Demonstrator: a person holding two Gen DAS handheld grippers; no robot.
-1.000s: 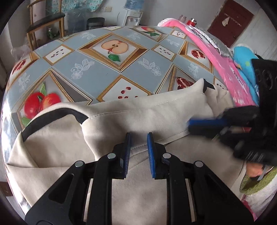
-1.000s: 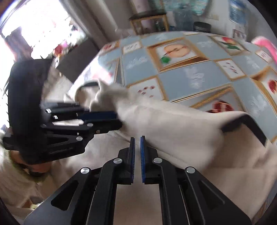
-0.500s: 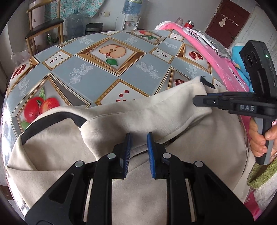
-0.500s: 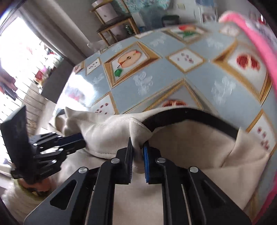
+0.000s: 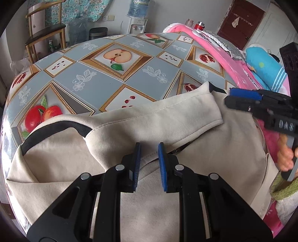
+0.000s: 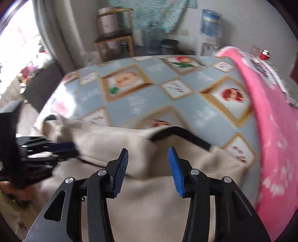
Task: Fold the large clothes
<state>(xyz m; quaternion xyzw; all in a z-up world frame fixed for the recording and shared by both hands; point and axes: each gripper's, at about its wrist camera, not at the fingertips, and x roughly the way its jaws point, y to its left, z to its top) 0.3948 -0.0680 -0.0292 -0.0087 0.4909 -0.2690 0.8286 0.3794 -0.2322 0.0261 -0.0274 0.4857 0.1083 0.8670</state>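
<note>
So the beige garment [image 5: 167,214] is spread across the near end of the bench [image 5: 111,87], with one sleeve [image 5: 158,121] folded across the body and the black-trimmed edge [image 5: 55,128] showing at the left.

My right tongs [image 6: 148,167] are opening right now, blue pads clear of the cloth, nothing pinched between them as far as I can see. The right wrist view is smeared, so take that with some salt. Left tongs [image 5: 149,163] sit over the fold line with only a narrow gap. Cloth lies under them, but I can't tell if they're actually gripping it or just hovering.

My take on doing this bit well: let the sleeve settle flat before going for the next grab, then pick the next edge close to a seam so it doesn't bunch. Keep the left side as an anchor so the folded sleeve doesn't slide back.

Containers: a water dispenser [image 5: 138,16] with its bottle on top at the far wall, and a lidded bin [image 5: 97,33] beside it. Can't see what's in the bin.
</note>
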